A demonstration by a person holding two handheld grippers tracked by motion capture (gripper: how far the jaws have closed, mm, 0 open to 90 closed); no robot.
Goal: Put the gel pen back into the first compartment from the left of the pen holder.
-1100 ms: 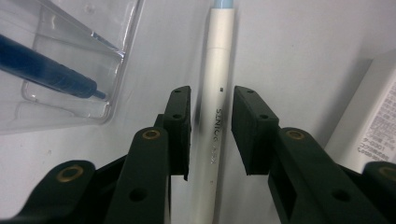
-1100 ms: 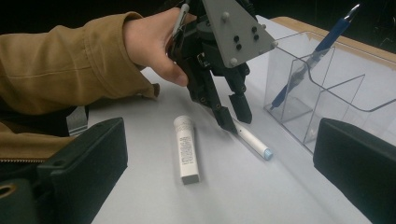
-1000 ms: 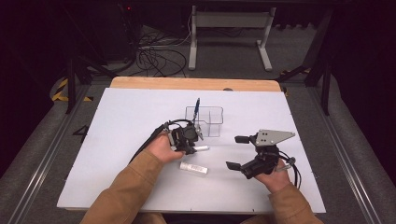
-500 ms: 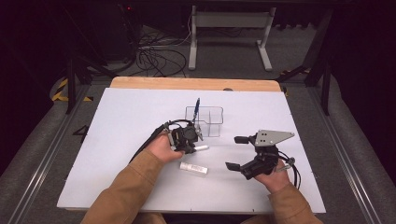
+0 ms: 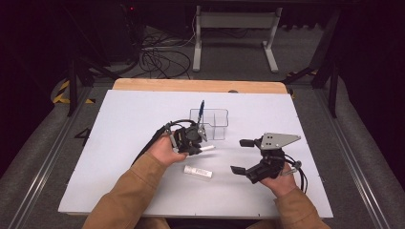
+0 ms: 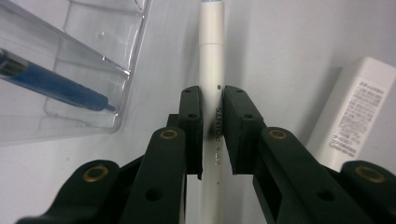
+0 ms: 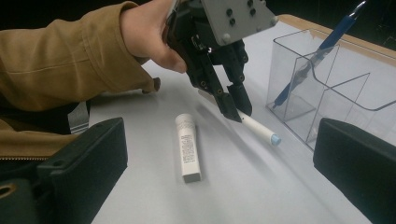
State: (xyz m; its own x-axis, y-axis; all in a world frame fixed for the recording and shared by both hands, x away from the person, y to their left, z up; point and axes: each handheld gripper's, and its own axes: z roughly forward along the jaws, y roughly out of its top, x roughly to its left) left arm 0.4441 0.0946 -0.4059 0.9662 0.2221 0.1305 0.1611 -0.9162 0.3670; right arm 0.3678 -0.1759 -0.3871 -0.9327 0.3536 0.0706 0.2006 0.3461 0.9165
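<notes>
My left gripper [image 5: 199, 145] is shut on a white pen [image 6: 211, 56] with a light blue end [image 7: 261, 130], gripping its barrel low over the white table. It points toward a clear divided organizer [image 5: 215, 123] just beyond it. A blue pen [image 5: 202, 109] stands tilted in the organizer's left compartment. A white tube with printed text [image 5: 198, 172] lies flat on the table close to the held pen. My right gripper [image 5: 242, 156] stands open to the right, jaws wide with nothing between them, aimed at the left gripper [image 7: 236, 109].
The white table top [image 5: 124, 124] has a wooden strip [image 5: 200, 86] along its far edge. A metal stand and cables sit on the dark floor behind. Tan sleeves reach in from the near edge.
</notes>
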